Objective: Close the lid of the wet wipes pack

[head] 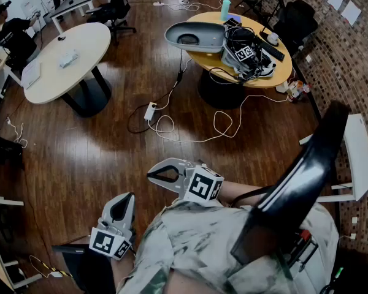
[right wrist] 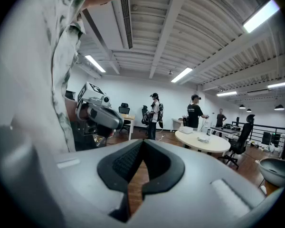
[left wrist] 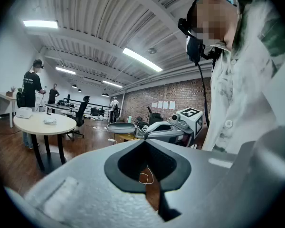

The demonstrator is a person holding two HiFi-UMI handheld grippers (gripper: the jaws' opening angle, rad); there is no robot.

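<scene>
Left gripper [left wrist: 143, 142]: fingers [left wrist: 85, 194] closed tip to tip, nothing between. Right gripper [right wrist: 142, 141]: fingers [right wrist: 199, 189] likewise closed, empty. Both are held close to the person's shirt [head: 190, 244], above the wooden floor [head: 110, 152]. Wet wipes pack [head: 69, 58] lies on the round white desk [head: 89, 38], inside its edges and well apart from both grippers. Its lid is too small to judge. Open floor lies between, crossed by a white cable [head: 172, 130].

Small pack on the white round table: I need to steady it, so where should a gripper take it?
Probably across its narrow width, from straight above: the pack lies flat and low on the table, bare top all round. Any lid is too small to see here.
</scene>
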